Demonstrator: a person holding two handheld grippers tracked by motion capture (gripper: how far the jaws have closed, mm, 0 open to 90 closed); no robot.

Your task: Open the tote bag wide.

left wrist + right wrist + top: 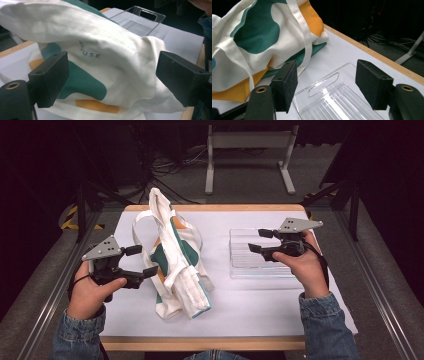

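The left tongs (141, 261) stand spread, their jaws to either side of the near edge of a cloth bag (176, 265) without pressing on it; in the left gripper view cloth bulges between the two black pads. The right tongs (260, 240) are spread too, hovering over a clear plastic tray (240, 267) with nothing between them.

The bag lies crumpled left of the counter's middle, white with green and orange patches, its straps (141, 222) looped towards the far edge. What is in it, if anything, I cannot tell, as the folds hide the opening. The tray sits flat to the right, well apart from the bag; it has a ribbed floor and a slot handle in its end wall, and holds nothing.

The counter (250, 305) is white with a wooden rim. Beyond it the room is dark: a tangle of cables (165, 167) on the grey floor and a pale metal stand (250, 150), its top cut off. The small lettering on the bag is partly lost in a crease.
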